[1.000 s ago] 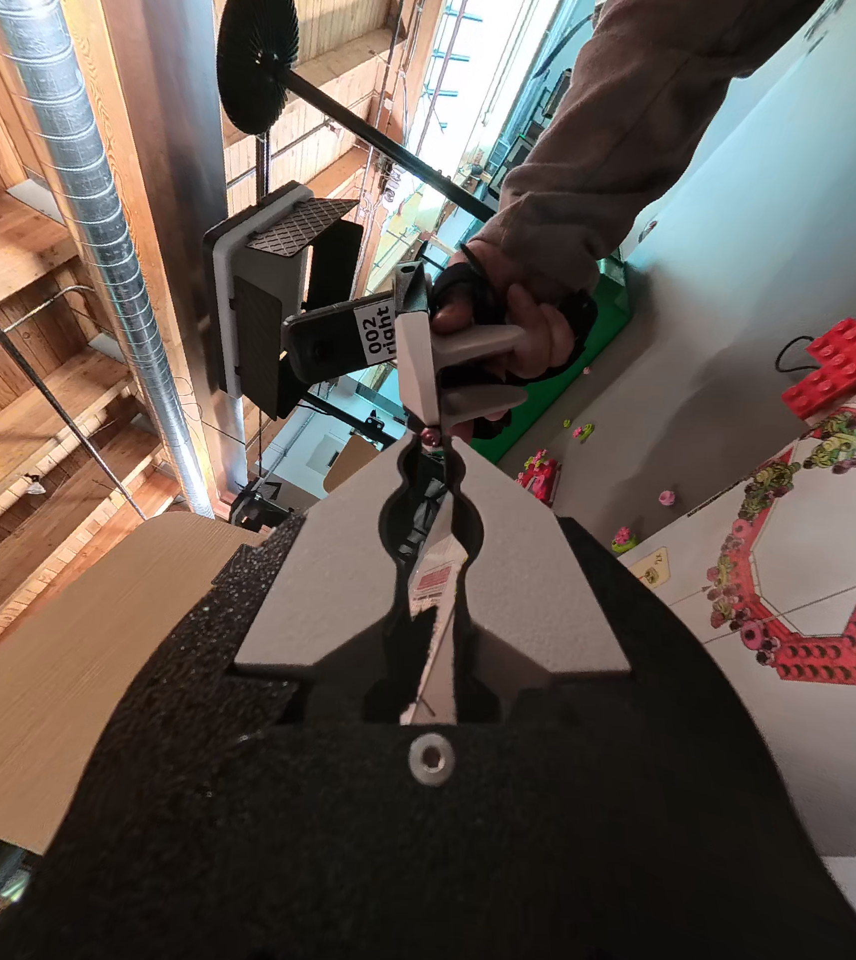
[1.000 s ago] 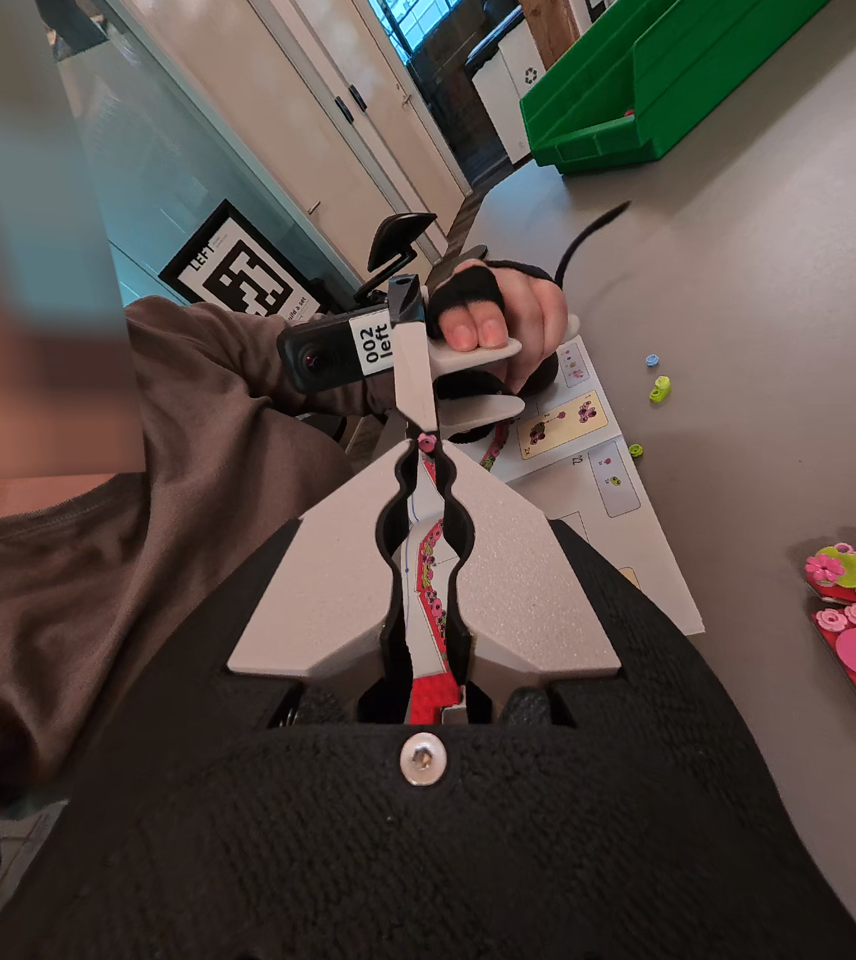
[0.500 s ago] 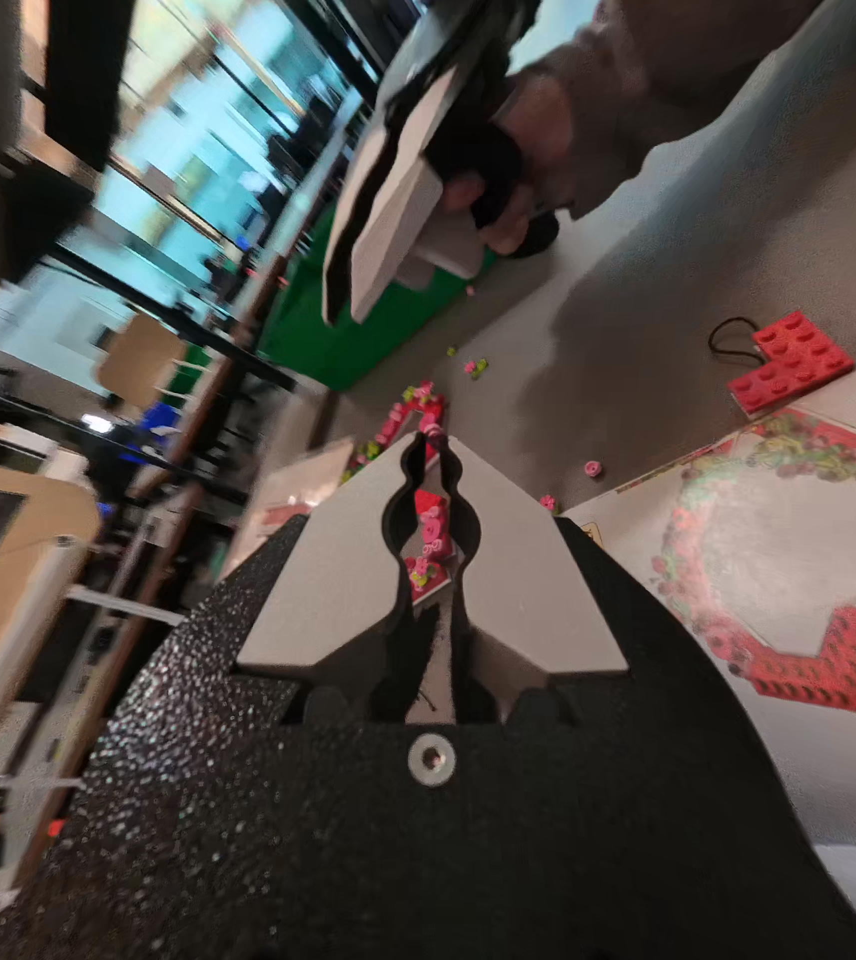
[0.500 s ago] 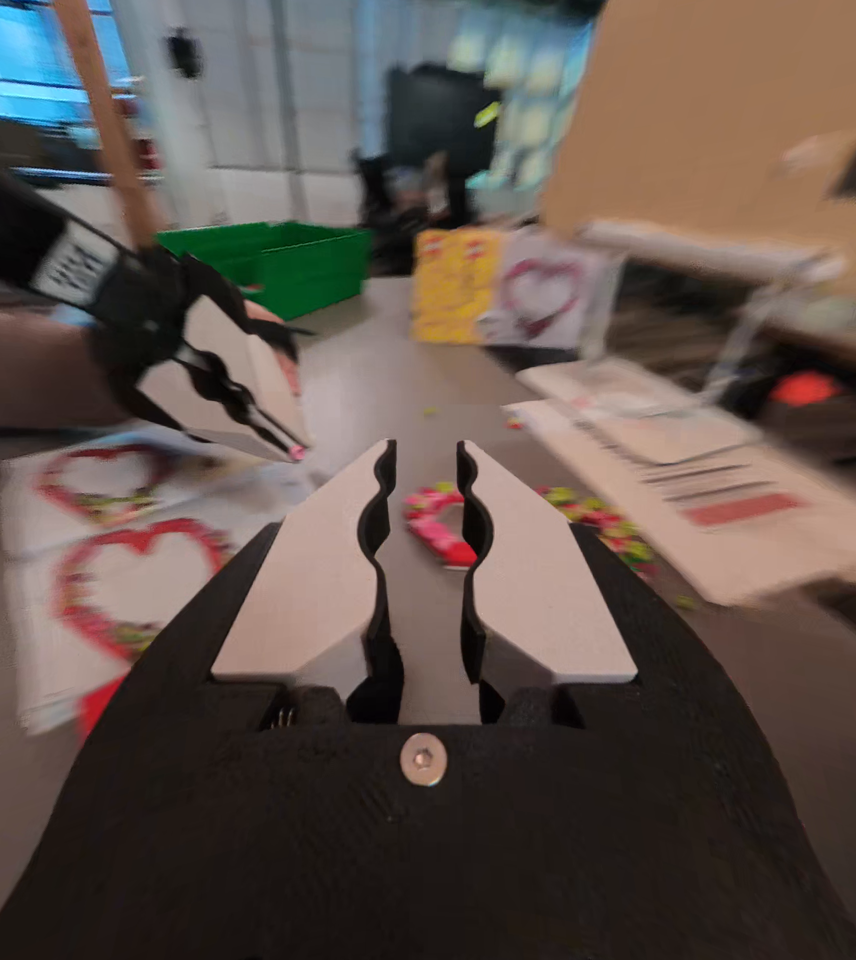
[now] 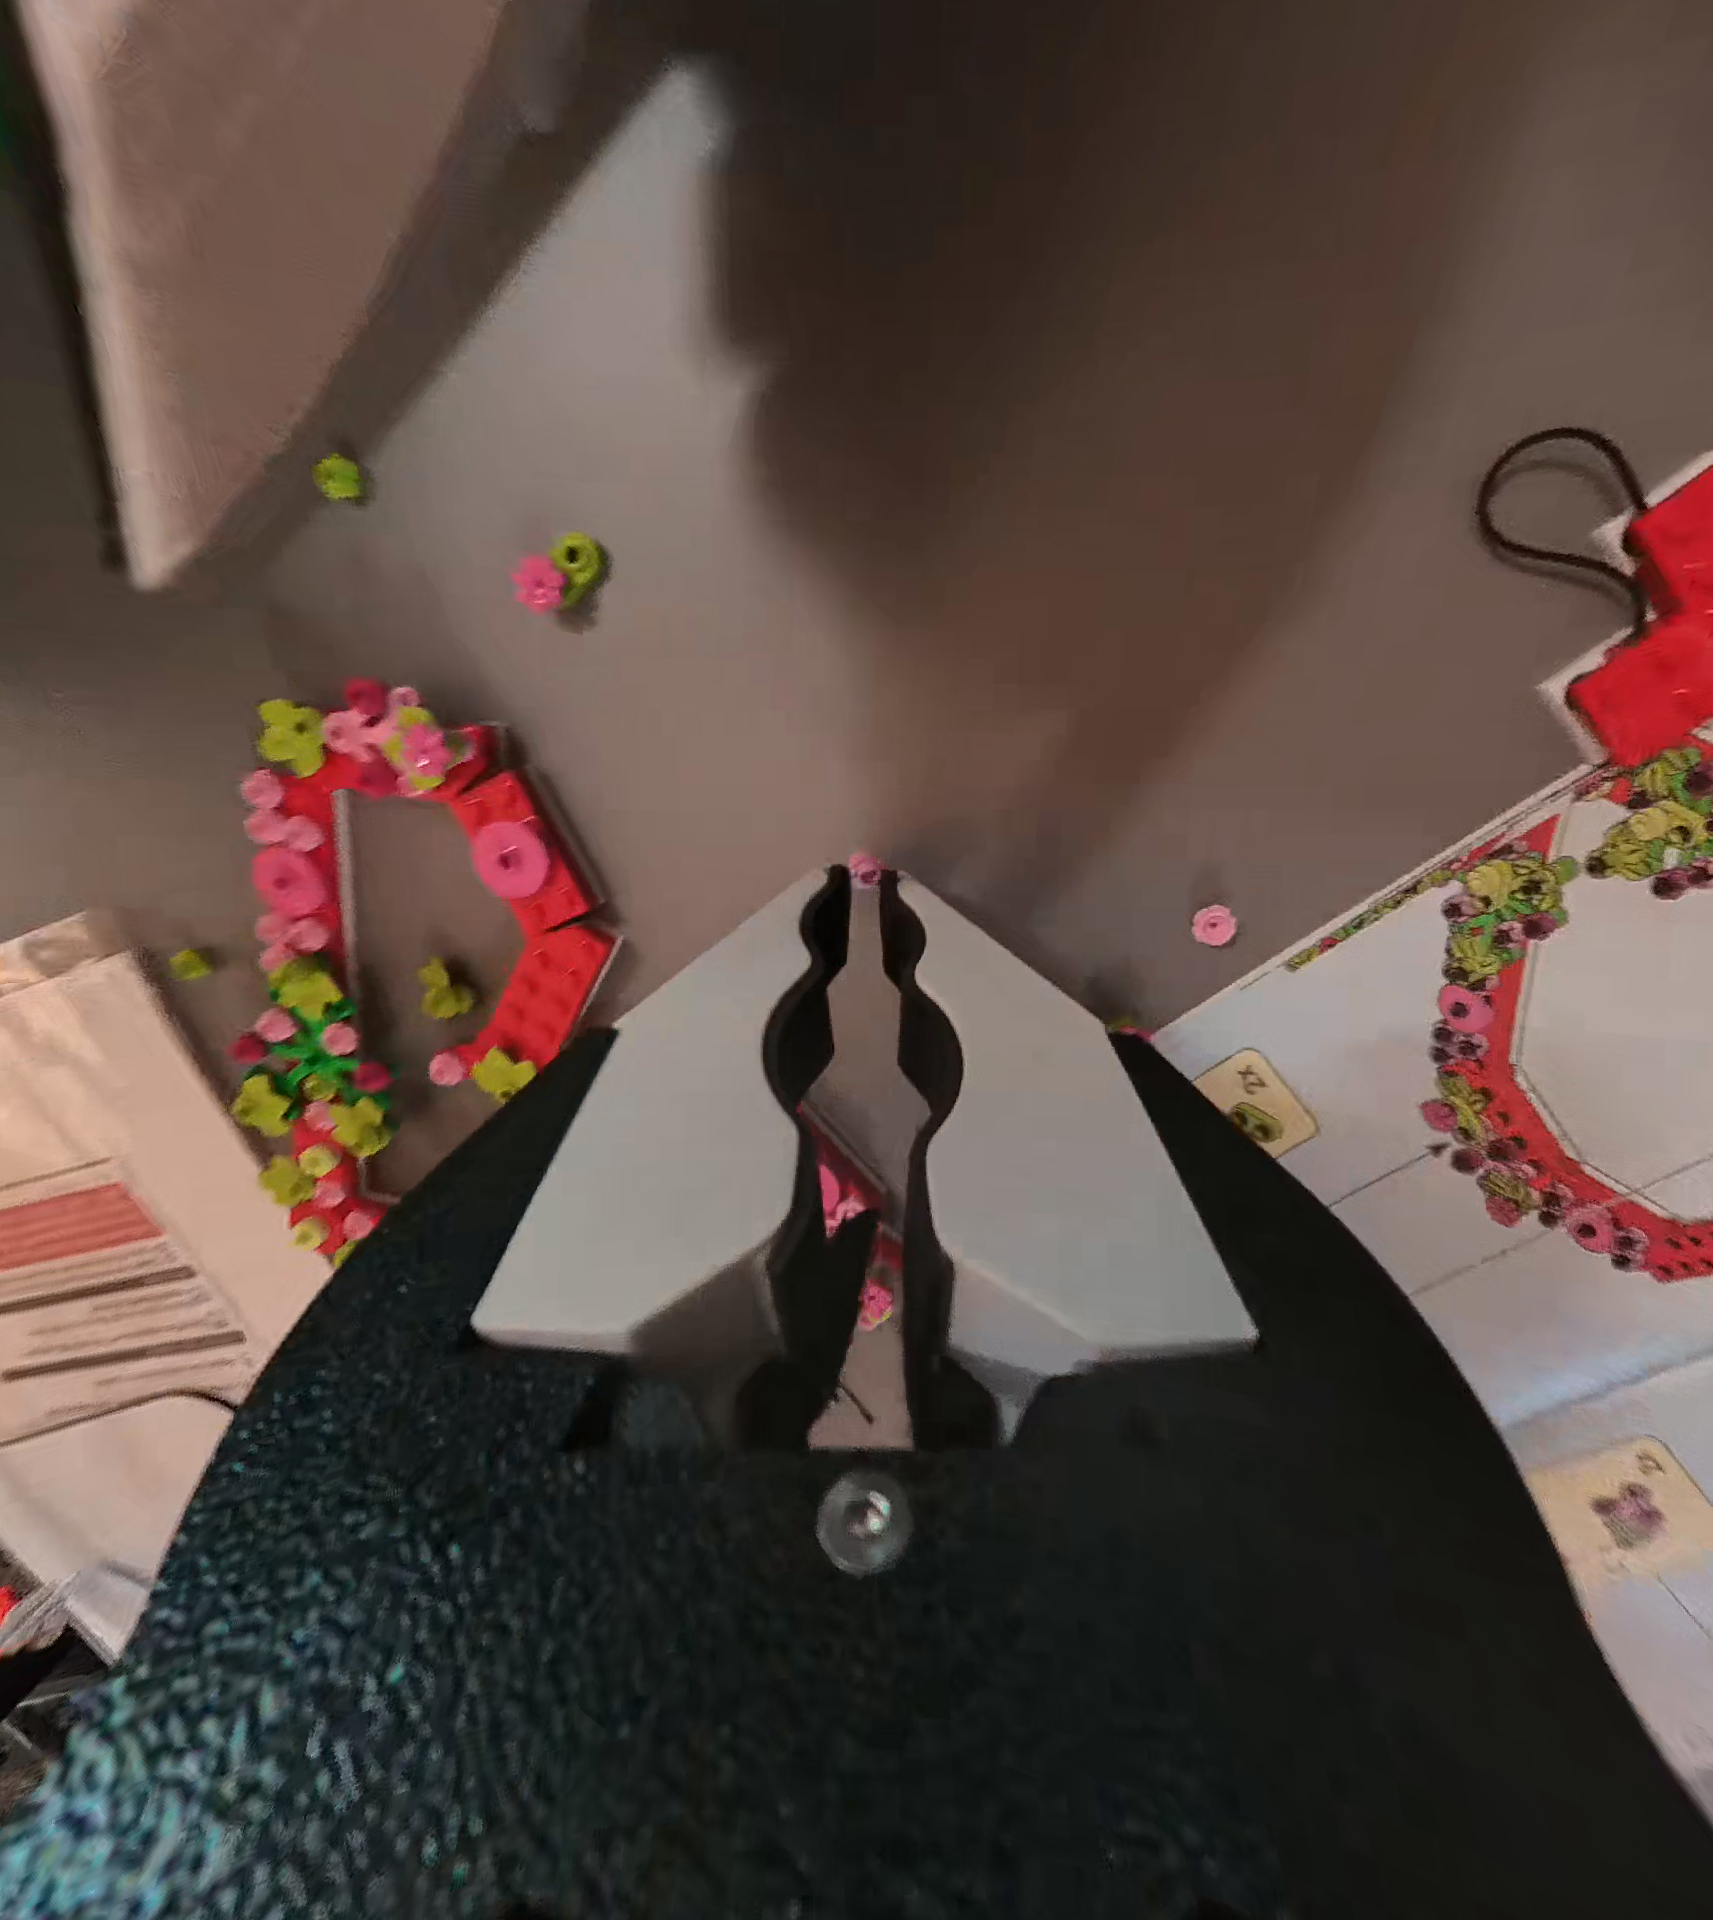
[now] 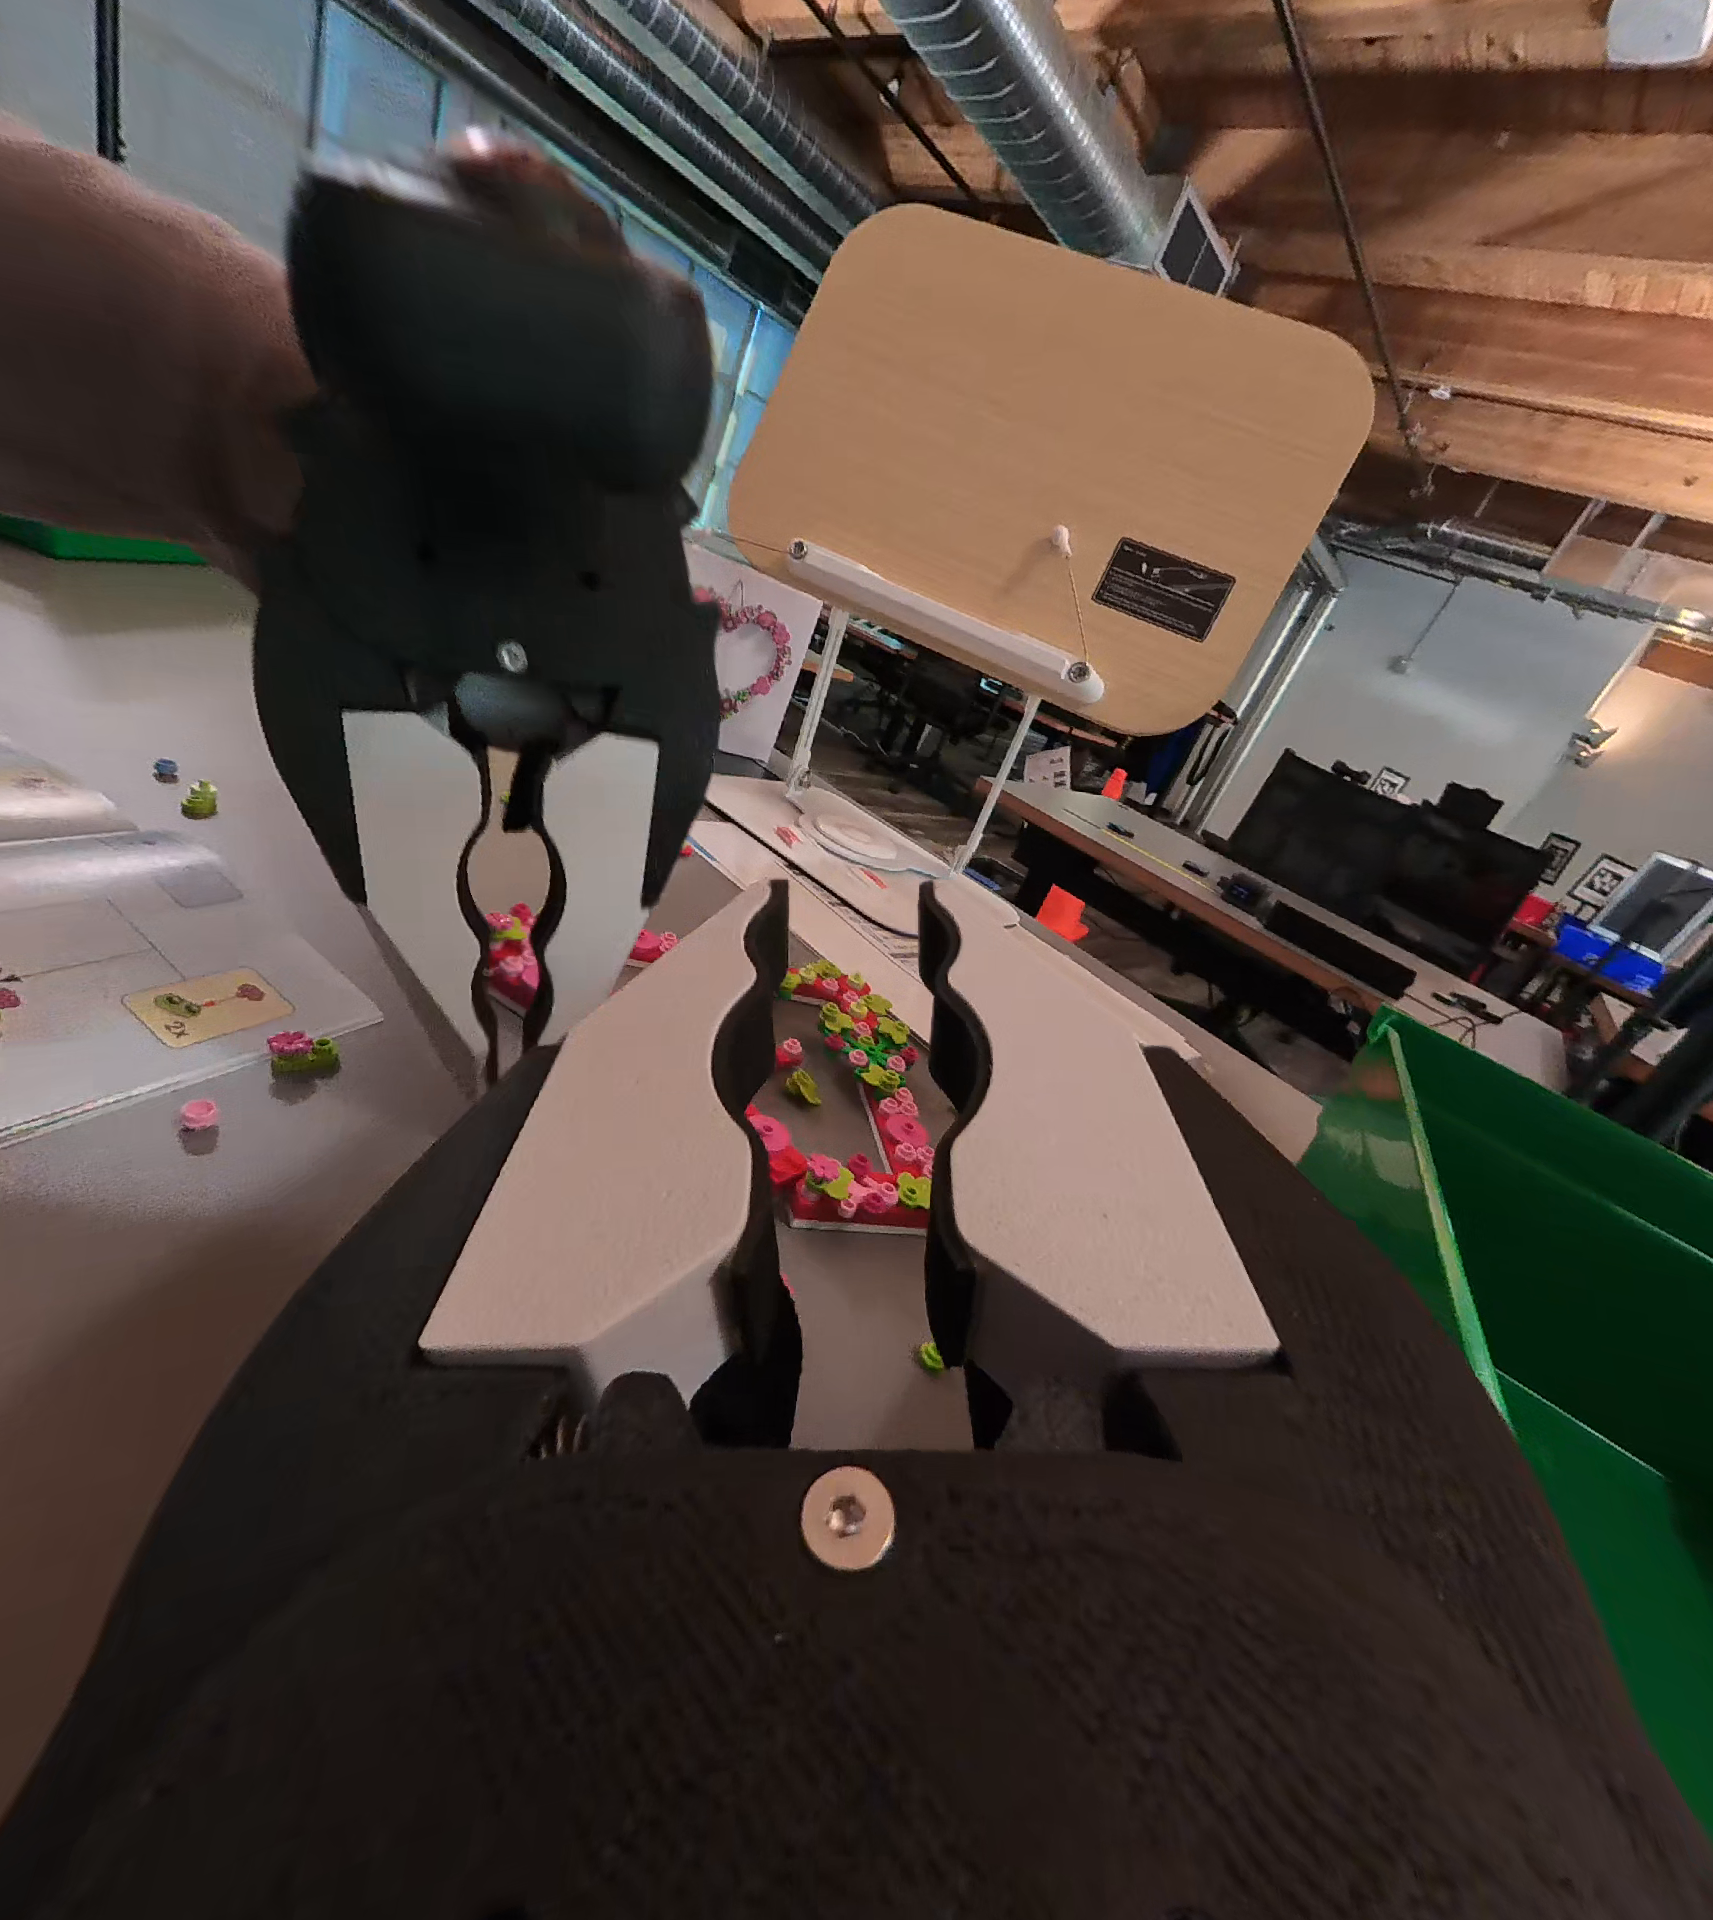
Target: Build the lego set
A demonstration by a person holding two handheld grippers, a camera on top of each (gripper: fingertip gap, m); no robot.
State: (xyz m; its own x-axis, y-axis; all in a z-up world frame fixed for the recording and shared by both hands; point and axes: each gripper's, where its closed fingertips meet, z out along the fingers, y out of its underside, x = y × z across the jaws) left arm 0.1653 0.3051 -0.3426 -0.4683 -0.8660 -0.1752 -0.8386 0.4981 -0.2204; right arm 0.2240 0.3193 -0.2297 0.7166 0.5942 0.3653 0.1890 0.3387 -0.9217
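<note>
One tiny pink stud (image 5: 863,869) is sitting pinched at the left hand-held gripper (image 5: 863,883) tips; jostling risks dropping it. Right hand-held gripper (image 6: 852,904) is gaping, empty, heart (image 5: 436,894) at 9 o'clock.

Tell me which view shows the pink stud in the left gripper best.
The left wrist view: the pink stud sits at the tips of the left gripper, its jaws nearly closed on it, against grey table. In the right wrist view the left gripper is seen from behind and blurred, and its tips hide behind the right gripper's finger, so the stud is hidden.
</note>
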